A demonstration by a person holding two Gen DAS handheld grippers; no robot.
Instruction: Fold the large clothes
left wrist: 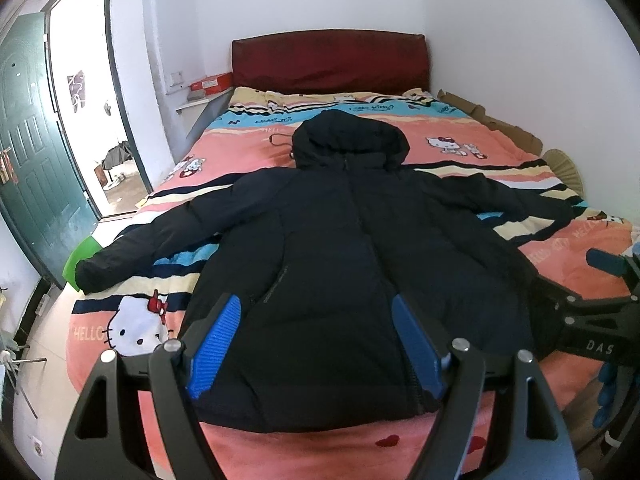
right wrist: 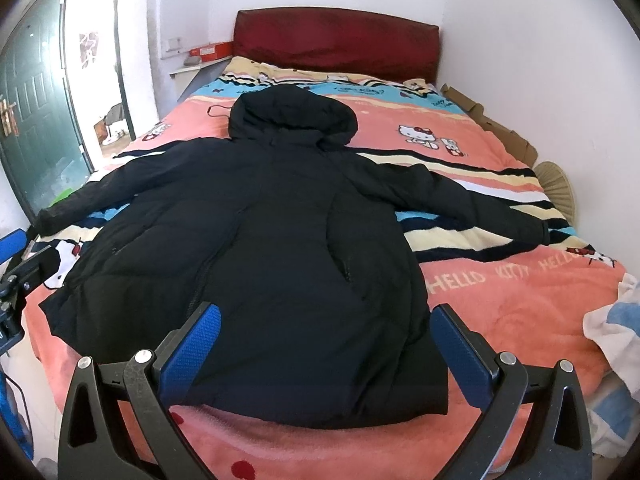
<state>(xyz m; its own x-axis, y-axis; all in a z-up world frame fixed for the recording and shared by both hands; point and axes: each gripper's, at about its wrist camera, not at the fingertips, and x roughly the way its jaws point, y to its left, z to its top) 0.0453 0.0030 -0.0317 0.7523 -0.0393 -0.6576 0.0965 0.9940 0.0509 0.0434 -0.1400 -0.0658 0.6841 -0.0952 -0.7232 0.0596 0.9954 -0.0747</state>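
Note:
A large black hooded puffer jacket (left wrist: 332,240) lies flat on the bed, front up, hood toward the headboard and both sleeves spread sideways. It also shows in the right wrist view (right wrist: 256,240). My left gripper (left wrist: 316,344) is open and empty, hovering over the jacket's hem. My right gripper (right wrist: 326,348) is open and empty, also above the hem, nearer the jacket's right side. The right gripper's body shows at the right edge of the left wrist view (left wrist: 592,320).
The bed carries a pink Hello Kitty blanket (right wrist: 500,292) and a dark red headboard (left wrist: 328,60). A green door (left wrist: 32,152) stands open at left. Cardboard (right wrist: 504,128) and a fan (right wrist: 556,184) lie along the right wall. Light cloth (right wrist: 616,320) lies at the bed's right edge.

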